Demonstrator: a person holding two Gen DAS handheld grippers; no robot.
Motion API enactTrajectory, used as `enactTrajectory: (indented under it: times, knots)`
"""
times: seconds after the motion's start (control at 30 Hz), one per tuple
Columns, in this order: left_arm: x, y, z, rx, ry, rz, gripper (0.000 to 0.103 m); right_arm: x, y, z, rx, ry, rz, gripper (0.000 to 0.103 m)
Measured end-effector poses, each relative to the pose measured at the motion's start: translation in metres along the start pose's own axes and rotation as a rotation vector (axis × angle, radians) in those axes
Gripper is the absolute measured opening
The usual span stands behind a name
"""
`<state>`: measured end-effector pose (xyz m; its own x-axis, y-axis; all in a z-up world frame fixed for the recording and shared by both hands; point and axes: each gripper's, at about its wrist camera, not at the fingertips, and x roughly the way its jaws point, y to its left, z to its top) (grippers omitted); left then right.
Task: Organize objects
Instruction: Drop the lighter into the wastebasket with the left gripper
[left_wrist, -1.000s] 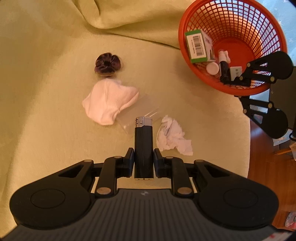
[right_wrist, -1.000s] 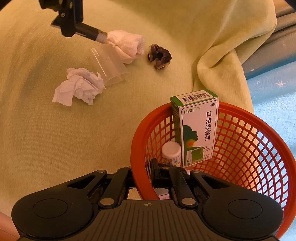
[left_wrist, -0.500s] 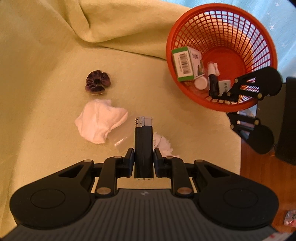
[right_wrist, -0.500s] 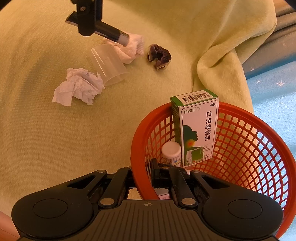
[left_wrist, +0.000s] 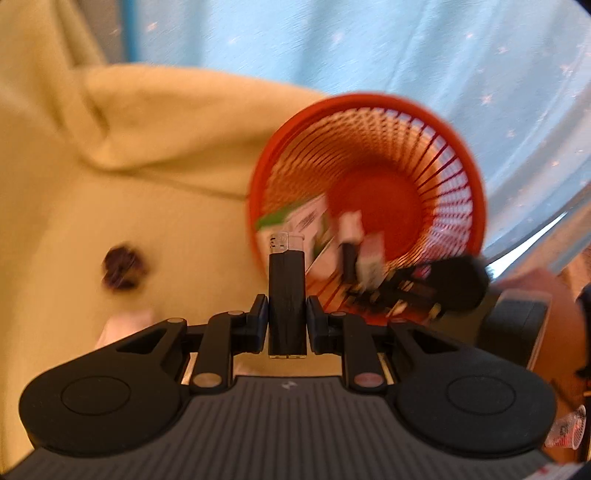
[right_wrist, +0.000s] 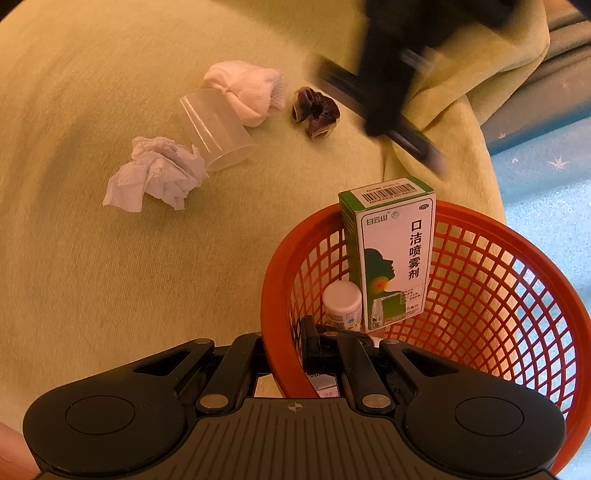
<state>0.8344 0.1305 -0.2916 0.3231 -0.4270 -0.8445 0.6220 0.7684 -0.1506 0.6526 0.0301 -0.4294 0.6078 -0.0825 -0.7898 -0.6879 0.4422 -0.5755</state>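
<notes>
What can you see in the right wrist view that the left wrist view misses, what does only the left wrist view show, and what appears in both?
Only the right wrist view shows the crumpled tissue, the clear plastic cup lying on its side and the white bottle in the basket.

Only the left wrist view shows the left gripper clamped on the black lighter, sharply and close up.

Both show the orange basket, the green-and-white box, the dark scrunchie and the yellow blanket.
</notes>
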Motion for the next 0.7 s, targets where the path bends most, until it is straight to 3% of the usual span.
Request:
enactTrajectory:
  times: [0.23, 0.3, 0.33, 0.53, 0.7]
  knots:
    - [0.019, -0.039, 0.05, 0.115, -0.065, -0.107, 0.018, -0.002, -0.001, -0.002, 0.005, -0.004, 0.001, 0.001]
    - [0.025, -0.046, 0.058, 0.119, -0.082, -0.138, 0.031, -0.003, -0.001, -0.003, 0.005, -0.006, 0.001, 0.001]
    - [0.026, -0.049, 0.06, 0.125, -0.088, -0.137, 0.032, -0.003, -0.001, -0.003, 0.005, -0.006, 0.001, 0.001]
    - [0.013, -0.034, 0.043, 0.079, -0.098, -0.072, 0.032, -0.004, -0.002, -0.004, 0.012, -0.008, 0.003, 0.001]
    - [-0.004, 0.002, 0.011, -0.038, -0.093, 0.049, 0.032, -0.003, -0.003, -0.003, 0.012, -0.007, 0.004, 0.001]
